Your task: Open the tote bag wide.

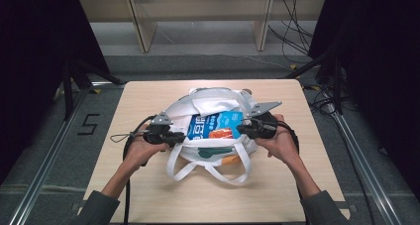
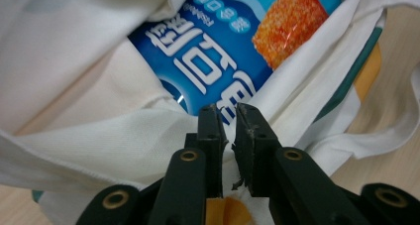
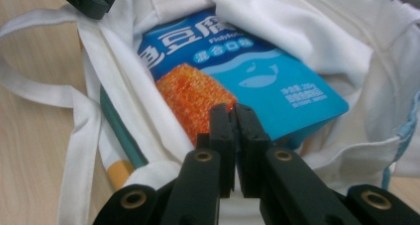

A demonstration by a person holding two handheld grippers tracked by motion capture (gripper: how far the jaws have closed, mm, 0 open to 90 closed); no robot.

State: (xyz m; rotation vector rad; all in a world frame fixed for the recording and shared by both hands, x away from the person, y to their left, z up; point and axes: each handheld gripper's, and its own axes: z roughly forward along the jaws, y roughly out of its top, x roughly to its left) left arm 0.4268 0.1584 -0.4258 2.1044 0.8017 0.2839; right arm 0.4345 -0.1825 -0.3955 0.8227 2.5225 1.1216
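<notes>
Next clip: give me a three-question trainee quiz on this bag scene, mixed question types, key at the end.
1. True or false: the blue packet lies inside the white tote bag.
2. What does each gripper pinch? A) the packet B) the bag's rim C) nothing
3. Fill in: the bag's handles lie toward the ____ edge of the table in the high view.

Key: 1 true. 2 B: the left gripper and right gripper each clamp the rim cloth. 3 near.

Blue snack pack reads "FishTofu", w/ Chinese text; floor marked "5".
</notes>
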